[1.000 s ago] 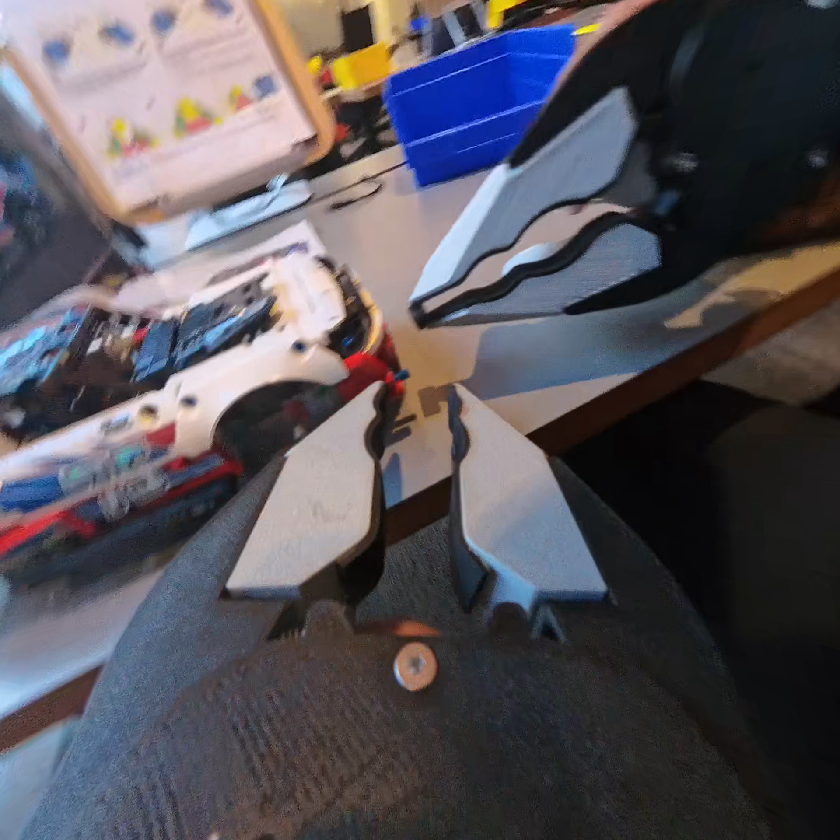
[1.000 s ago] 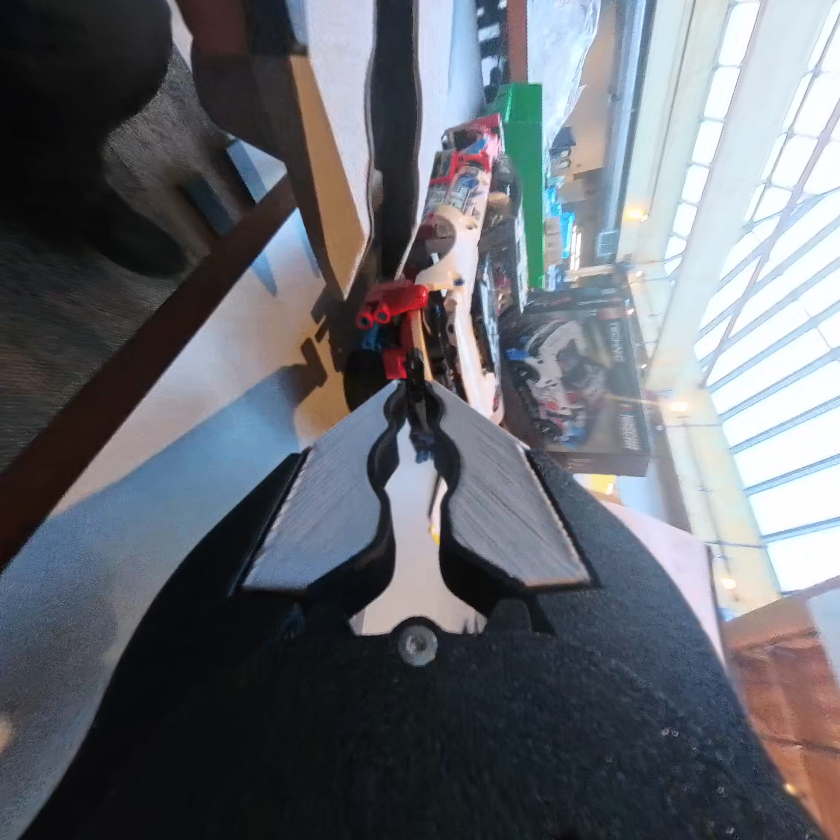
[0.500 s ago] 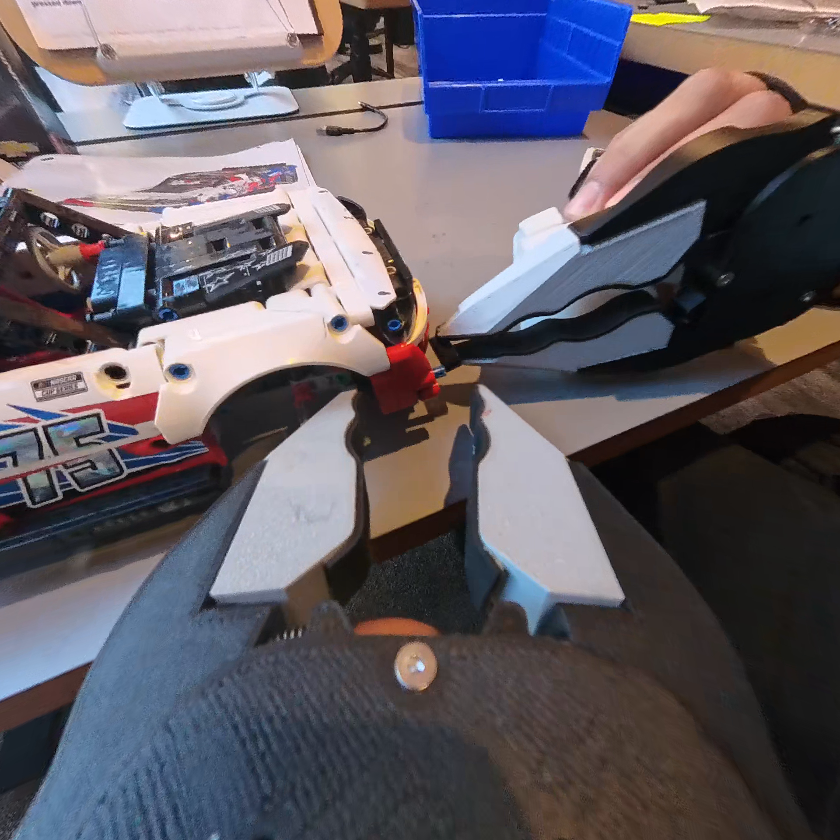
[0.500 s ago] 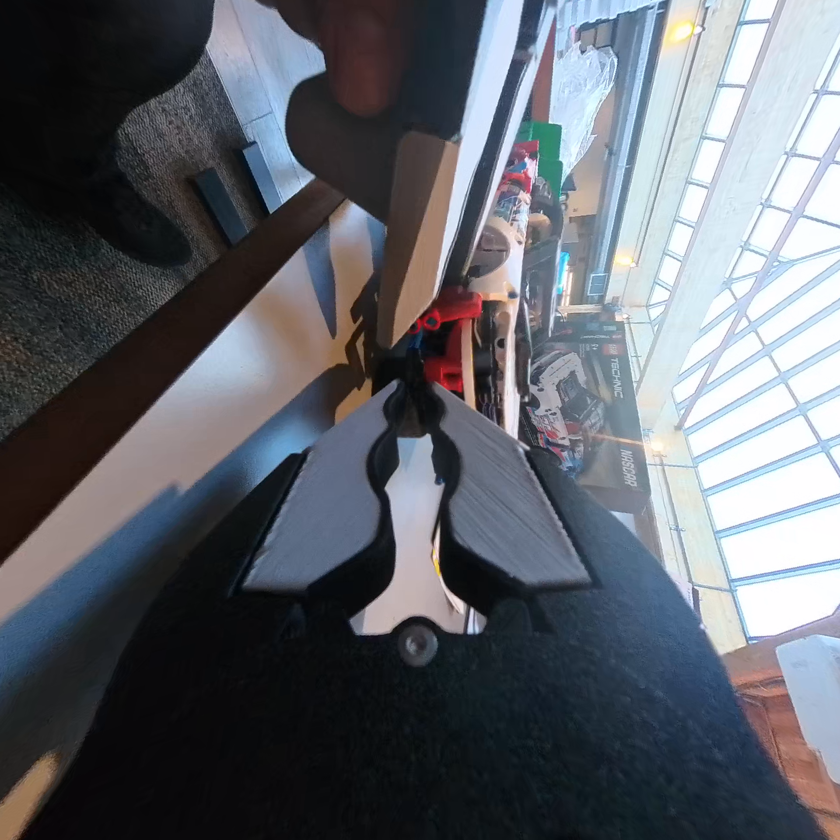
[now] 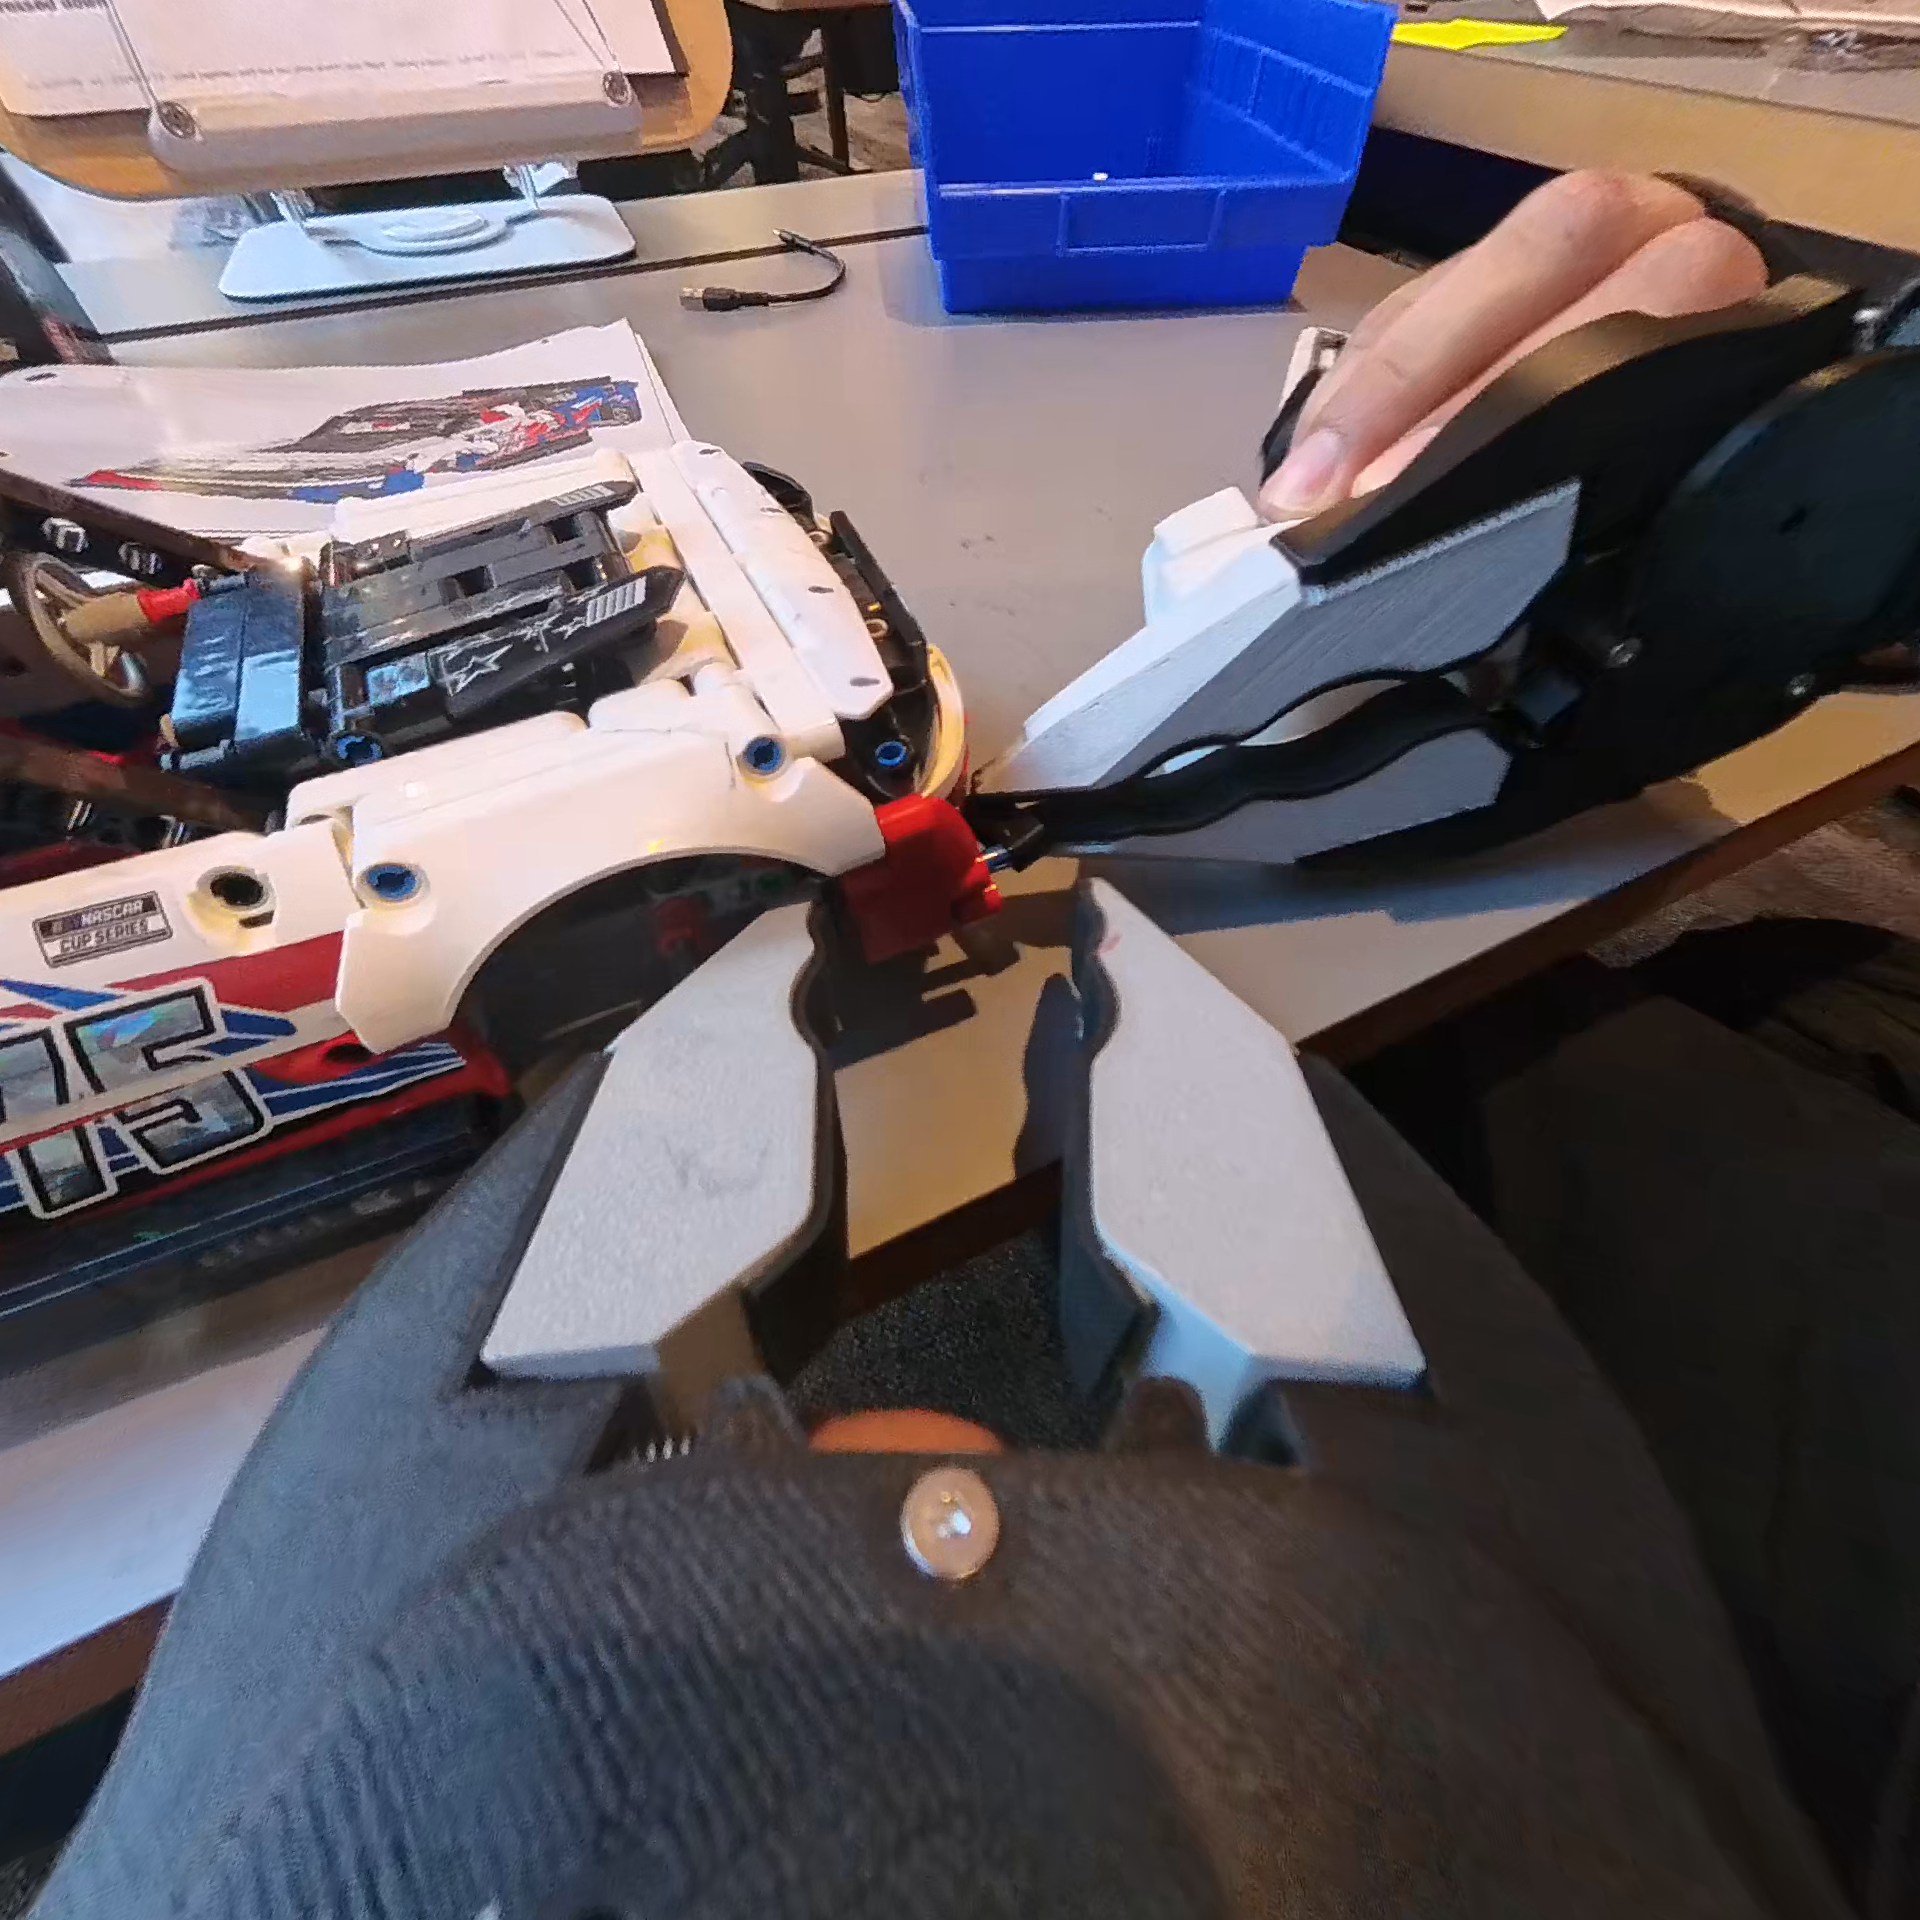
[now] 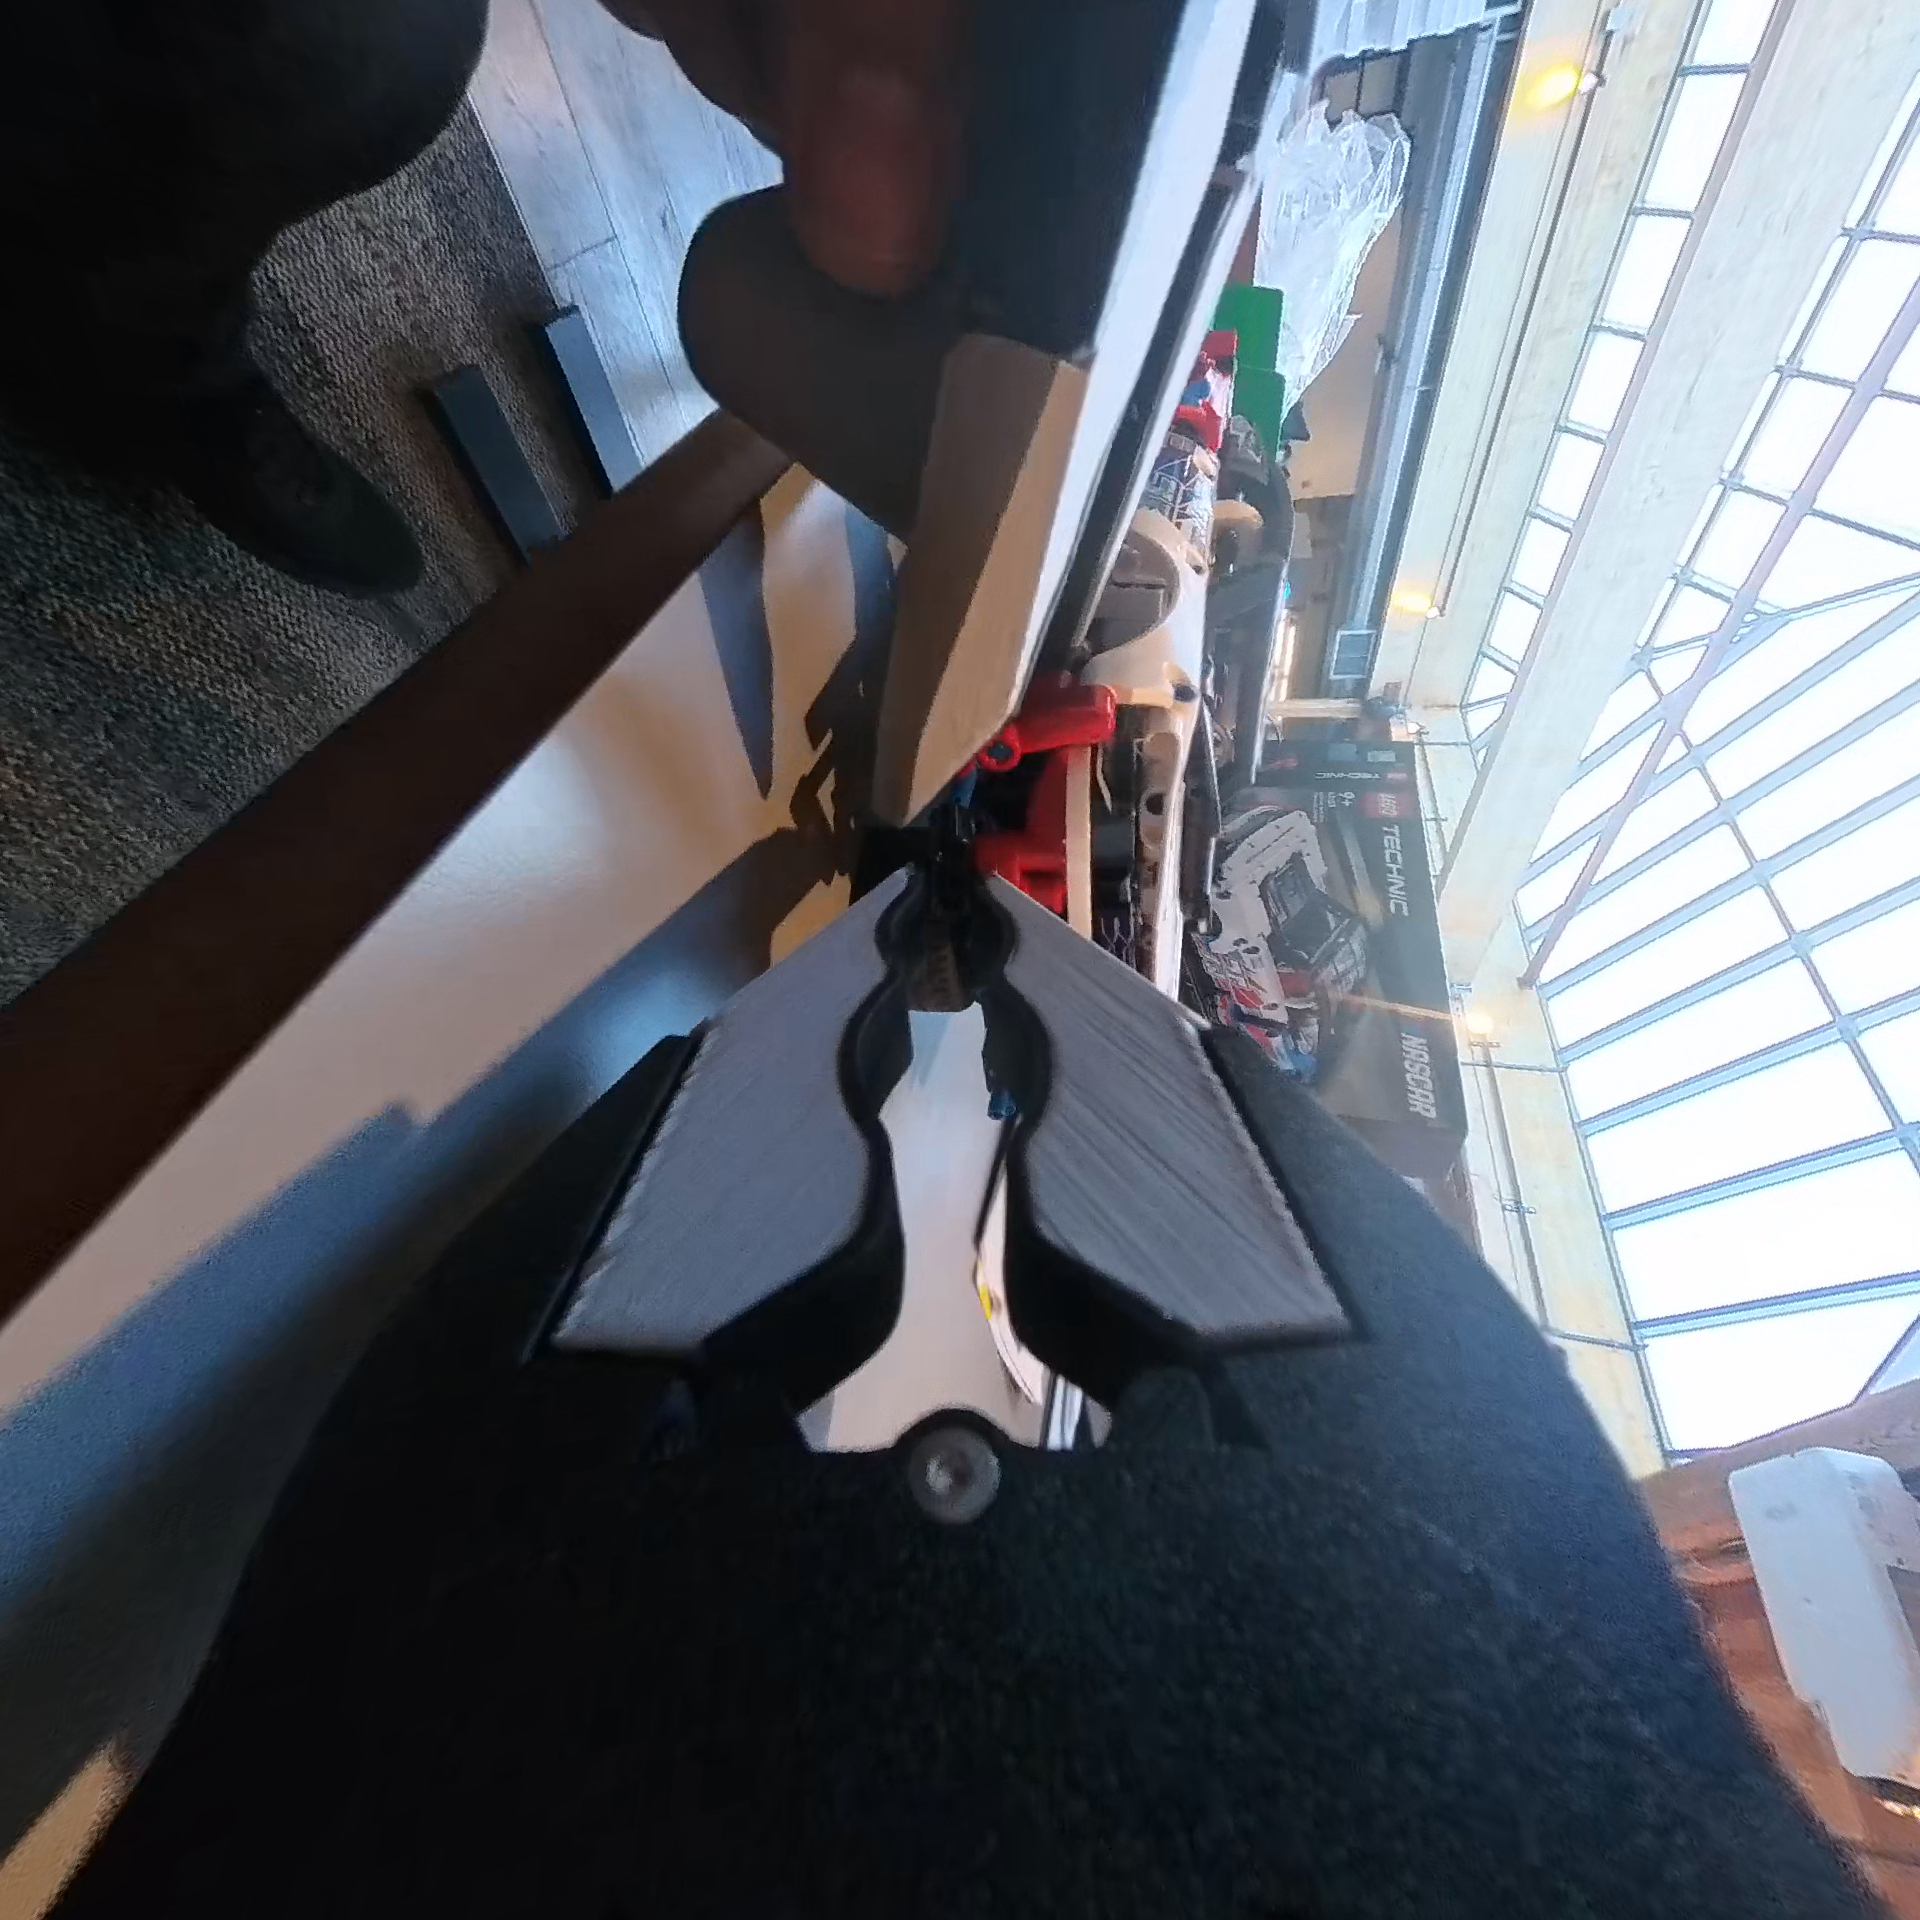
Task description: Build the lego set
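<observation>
The lego car (image 5: 499,790) lies on the grey table (image 5: 1039,436), white-bodied, with a red corner block (image 5: 920,873) at its near end. My left gripper (image 5: 951,935) is open and empty, with its fingertips either side of the space just below the red block. My right gripper (image 5: 1013,826) comes in from the right and is shut on a small black piece (image 5: 1023,831) held against the red block. In the right wrist view my right gripper (image 6: 945,894) pinches that black piece (image 6: 940,956) in front of the red block (image 6: 1039,842). A left finger (image 6: 977,582) crosses above it.
A blue bin (image 5: 1132,156) stands at the back, with a cable (image 5: 758,291) and a stand base (image 5: 416,239) beside it. The instruction booklet (image 5: 364,436) lies behind the car. The table's brown front edge (image 5: 1558,873) runs close under both grippers. The set's box (image 6: 1330,914) stands beyond the car. My two grippers' fingertips are within a few centimetres of each other.
My right gripper has moved left with the black piece until its tip meets the car's red block. My left gripper has closed in on the same corner and opened wider.
</observation>
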`<control>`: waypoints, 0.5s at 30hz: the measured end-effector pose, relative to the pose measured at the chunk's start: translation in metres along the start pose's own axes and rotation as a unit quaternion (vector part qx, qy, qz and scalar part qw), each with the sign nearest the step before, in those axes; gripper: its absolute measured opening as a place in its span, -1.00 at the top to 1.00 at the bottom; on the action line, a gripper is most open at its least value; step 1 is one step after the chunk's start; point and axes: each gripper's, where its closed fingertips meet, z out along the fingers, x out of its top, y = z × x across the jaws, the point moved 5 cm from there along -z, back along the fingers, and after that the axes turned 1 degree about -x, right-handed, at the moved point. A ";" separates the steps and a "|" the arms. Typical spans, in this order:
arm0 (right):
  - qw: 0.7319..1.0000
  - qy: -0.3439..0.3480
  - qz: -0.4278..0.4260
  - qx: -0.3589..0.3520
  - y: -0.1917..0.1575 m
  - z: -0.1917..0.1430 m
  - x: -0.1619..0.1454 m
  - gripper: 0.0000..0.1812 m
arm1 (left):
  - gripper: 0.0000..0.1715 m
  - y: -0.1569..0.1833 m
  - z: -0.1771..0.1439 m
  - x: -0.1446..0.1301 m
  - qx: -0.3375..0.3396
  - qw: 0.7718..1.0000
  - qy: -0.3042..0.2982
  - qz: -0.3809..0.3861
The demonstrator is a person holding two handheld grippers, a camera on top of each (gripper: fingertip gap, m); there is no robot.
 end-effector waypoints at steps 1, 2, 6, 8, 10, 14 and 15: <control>1.000 -0.006 -0.002 -0.002 0.000 0.000 0.001 0.94 | 0.49 0.001 0.000 0.000 0.006 1.000 0.001 -0.004; 1.000 -0.011 -0.005 -0.005 0.001 0.000 0.001 0.94 | 0.47 0.002 0.001 0.001 0.012 1.000 0.003 -0.011; 1.000 -0.022 -0.017 -0.013 0.001 -0.001 0.002 0.96 | 0.52 0.003 0.004 0.002 0.063 0.998 0.021 -0.014; 0.999 -0.027 -0.028 -0.018 0.001 -0.001 0.002 0.96 | 0.52 0.004 0.004 0.003 0.080 0.996 0.029 -0.020; 0.999 -0.029 -0.033 -0.020 0.000 -0.001 0.002 0.96 | 0.53 0.005 0.004 0.003 0.091 0.995 0.033 -0.025; 0.998 -0.036 -0.040 -0.024 0.000 0.000 0.004 0.94 | 0.53 0.005 0.003 0.003 0.091 0.994 0.039 -0.036; 0.998 -0.038 -0.040 -0.025 0.000 0.000 0.005 0.96 | 0.53 0.005 0.003 0.003 0.091 0.994 0.043 -0.044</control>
